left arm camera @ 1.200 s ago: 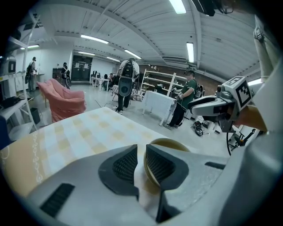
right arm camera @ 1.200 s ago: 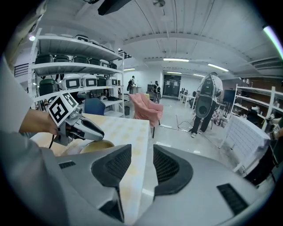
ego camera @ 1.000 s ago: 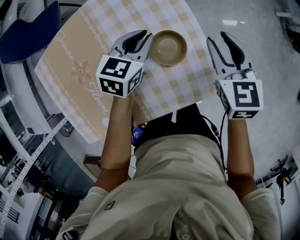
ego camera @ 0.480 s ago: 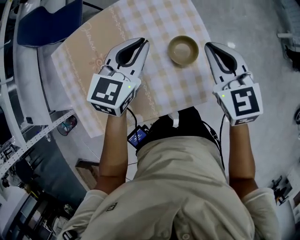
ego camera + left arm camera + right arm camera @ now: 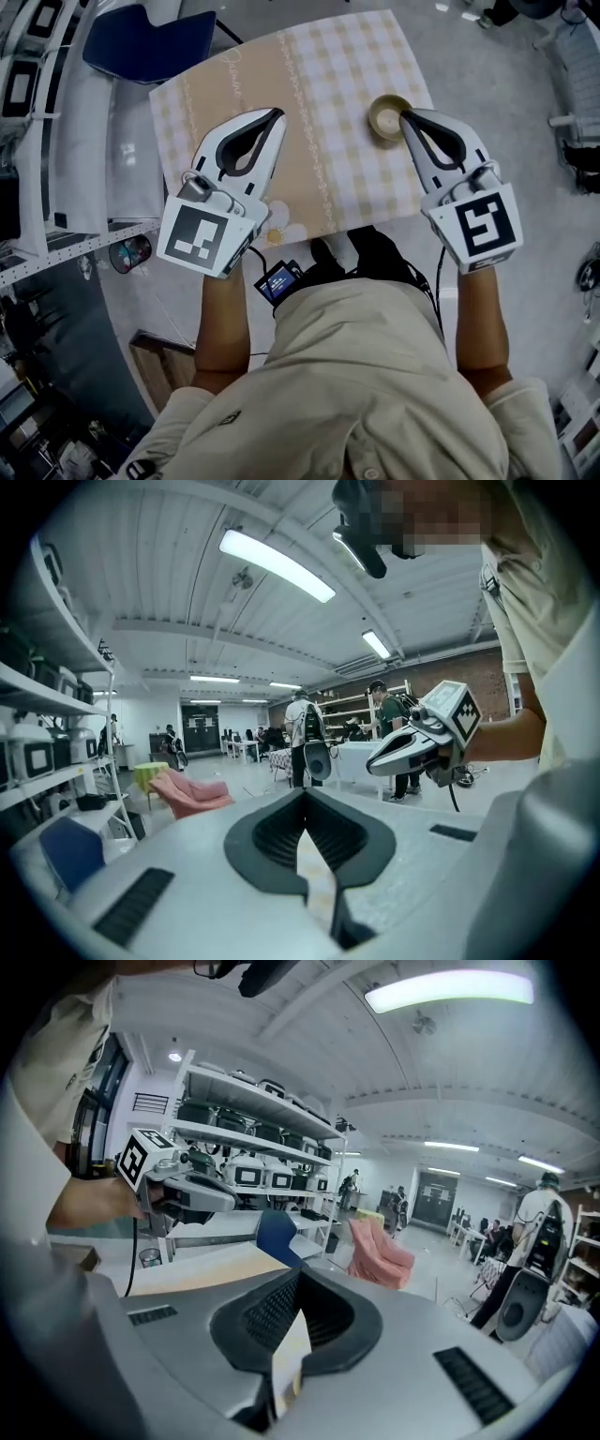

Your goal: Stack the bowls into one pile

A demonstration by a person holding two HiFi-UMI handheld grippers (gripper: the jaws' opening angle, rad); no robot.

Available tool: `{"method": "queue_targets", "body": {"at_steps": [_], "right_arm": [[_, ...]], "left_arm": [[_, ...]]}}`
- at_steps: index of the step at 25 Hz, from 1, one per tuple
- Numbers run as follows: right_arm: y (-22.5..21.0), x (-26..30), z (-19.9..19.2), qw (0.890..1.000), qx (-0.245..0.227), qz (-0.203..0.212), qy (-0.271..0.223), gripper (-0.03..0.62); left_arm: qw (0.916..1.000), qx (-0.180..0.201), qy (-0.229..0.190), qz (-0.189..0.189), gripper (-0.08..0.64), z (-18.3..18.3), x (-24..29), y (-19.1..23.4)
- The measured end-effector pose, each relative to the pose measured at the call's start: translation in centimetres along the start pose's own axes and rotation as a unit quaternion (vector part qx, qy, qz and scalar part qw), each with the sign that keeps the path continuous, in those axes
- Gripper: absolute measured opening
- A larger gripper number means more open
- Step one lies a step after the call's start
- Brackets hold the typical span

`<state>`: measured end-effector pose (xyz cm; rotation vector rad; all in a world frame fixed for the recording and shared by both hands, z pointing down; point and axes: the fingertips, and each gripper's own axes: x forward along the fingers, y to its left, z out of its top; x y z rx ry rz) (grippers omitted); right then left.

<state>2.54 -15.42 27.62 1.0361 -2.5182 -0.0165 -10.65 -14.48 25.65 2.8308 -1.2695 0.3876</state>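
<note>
Head view: bowls (image 5: 384, 118) just beside R hand-held gripper (image 5: 406, 117).

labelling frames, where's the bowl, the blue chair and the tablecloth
bowl (image 5: 385, 119), head view, its inside
blue chair (image 5: 150, 42), head view, its seat
tablecloth (image 5: 323, 103), head view, bare checked middle

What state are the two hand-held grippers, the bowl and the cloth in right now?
Left hand-held gripper: shut, nothing between its jaws.
Right hand-held gripper: shut, nothing between its jaws.
Bowl: upright on the tablecloth, not gripped.
Tablecloth: spread flat.
</note>
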Motion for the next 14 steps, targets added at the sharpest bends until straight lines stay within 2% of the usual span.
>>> {"method": "queue_targets", "body": {"at_steps": [7, 14], "right_arm": [[6.4, -1.9, 6.7, 0.998, -0.042, 0.026, -0.032, 0.003], [12.9, -4.3, 10.9, 0.996, -0.069, 0.042, -0.049, 0.003]], "left_arm": [[0.9985, 0.017, -0.038, 0.036, 0.008, 3.5, -8.9, 0.5], [0.9966, 0.023, -0.059, 0.052, 0.008, 4.8, -16.7, -0.6]]}}
